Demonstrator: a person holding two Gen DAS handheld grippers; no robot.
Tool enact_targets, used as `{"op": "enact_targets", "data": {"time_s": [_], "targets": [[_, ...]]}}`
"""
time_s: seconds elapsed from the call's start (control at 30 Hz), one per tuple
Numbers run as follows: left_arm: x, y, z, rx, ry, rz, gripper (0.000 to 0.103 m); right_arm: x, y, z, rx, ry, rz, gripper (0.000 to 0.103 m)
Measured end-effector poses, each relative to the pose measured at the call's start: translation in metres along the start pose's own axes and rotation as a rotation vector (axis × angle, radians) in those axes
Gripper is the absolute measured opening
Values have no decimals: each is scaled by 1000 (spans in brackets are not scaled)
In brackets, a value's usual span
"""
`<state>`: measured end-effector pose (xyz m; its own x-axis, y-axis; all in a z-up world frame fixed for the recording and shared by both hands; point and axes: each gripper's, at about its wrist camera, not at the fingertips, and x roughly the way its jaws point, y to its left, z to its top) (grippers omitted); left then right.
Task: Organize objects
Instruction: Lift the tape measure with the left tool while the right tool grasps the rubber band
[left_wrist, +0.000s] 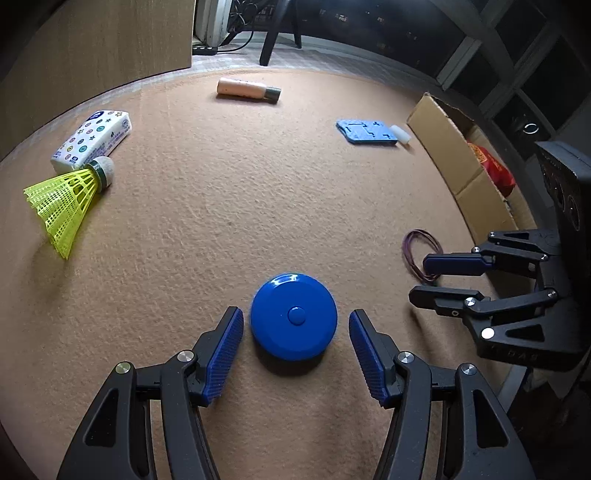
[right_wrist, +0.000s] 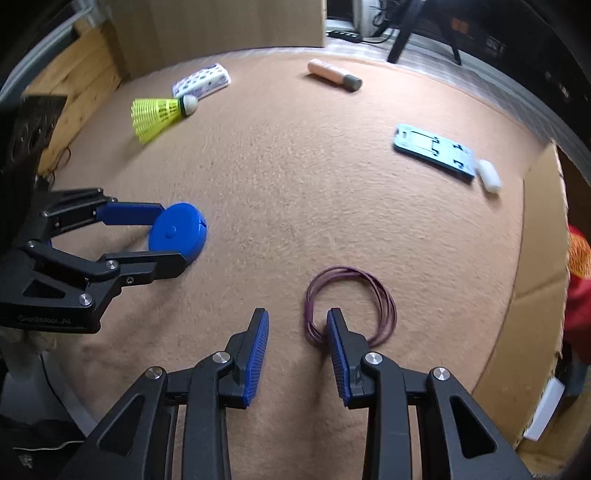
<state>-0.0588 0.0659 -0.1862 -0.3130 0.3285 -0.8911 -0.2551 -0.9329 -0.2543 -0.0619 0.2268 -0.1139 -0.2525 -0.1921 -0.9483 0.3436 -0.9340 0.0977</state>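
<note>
Down on the tan felt-covered bench (left_wrist: 221, 221), the left tool (left_wrist: 295, 332) sits low with its blue ribbed fingers spread apart on either side of a round blue plastic disc (left_wrist: 293, 316) with a small button in its middle. From the left wrist view neither pad quite touches the disc; from the right wrist view the same disc (right_wrist: 177, 232) lies between those fingers, flat on the felt.

To the right, the right tool (right_wrist: 297, 328) is also apart, its fingers (right_wrist: 336, 339) lowered beside a thin purple loop of cord (right_wrist: 351, 306); the right finger sits within the ring of the loop while the left finger stands outside it, so one side of the cord runs between them.

Farther off, a yellow plastic shuttlecock (left_wrist: 70, 195) lies on its side at the far left, its white tip touching a small white tissue packet printed with coloured dots (left_wrist: 92, 142). A peach-coloured tube with a grey cap (left_wrist: 247, 90) lies near the far edge. A flat blue plastic card holder (left_wrist: 365, 132) rests at the far right with a small white cylinder (left_wrist: 400, 134) just beside it. An open brown cardboard box (left_wrist: 461, 166) stands along the right edge, with something red inside.
</note>
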Motion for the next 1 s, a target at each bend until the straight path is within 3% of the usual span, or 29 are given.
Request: {"op": "enact_targets", "data": {"time_s": [0.27,0.43,0.63,1.0], "targets": [[2,-3,1,19,-11,44,54,6,8,9,-83,17,-79,21],[2,-3,0,20,-13,52,54,5,6,9,-109,46,-75,5],[3,-3,0,8,-16,46,54,2,5,6,-106,47,-69,4],[-1,-1,-4,-47,-33,16,54,-32,-6,-5,-35,-47,-36,4]]}}
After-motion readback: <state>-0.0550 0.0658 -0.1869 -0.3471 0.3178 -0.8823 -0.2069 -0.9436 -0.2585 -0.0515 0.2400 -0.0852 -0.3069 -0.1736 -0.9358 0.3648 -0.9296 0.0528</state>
